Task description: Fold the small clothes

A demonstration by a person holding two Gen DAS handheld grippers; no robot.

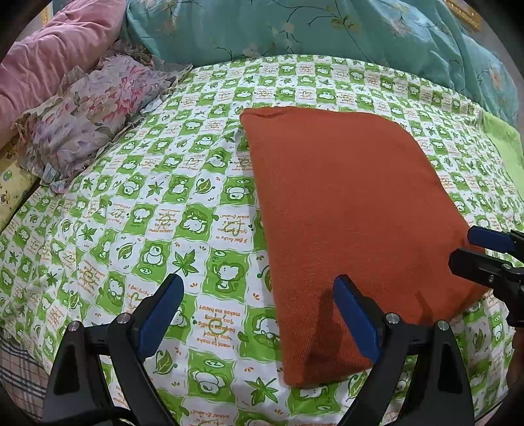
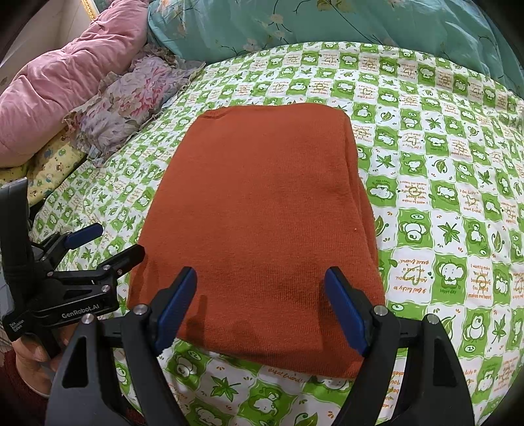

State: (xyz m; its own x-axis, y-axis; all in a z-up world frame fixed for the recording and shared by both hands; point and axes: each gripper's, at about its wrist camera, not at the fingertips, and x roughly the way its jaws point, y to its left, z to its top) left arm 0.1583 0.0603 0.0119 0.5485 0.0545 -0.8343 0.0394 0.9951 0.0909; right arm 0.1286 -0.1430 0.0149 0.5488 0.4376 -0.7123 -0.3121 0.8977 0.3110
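Note:
A rust-orange knit garment (image 1: 347, 209) (image 2: 262, 222) lies folded into a flat rectangle on the green-and-white patterned bedsheet (image 1: 147, 236) (image 2: 442, 203). My left gripper (image 1: 258, 291) hovers open above its near left corner, with one blue pad over the sheet and the other over the cloth. My right gripper (image 2: 260, 281) is open over the garment's near edge, holding nothing. In the right wrist view the left gripper (image 2: 104, 242) shows at the left, open beside the garment's corner. In the left wrist view the right gripper (image 1: 475, 249) shows at the right edge, open.
A floral ruffled pillow (image 1: 91, 111) (image 2: 131, 95) and a pink quilt (image 1: 49, 49) (image 2: 59, 85) lie at the far left. A teal floral duvet (image 1: 311, 29) (image 2: 327, 23) runs along the back. A person's hand (image 2: 32, 363) holds the left gripper's handle.

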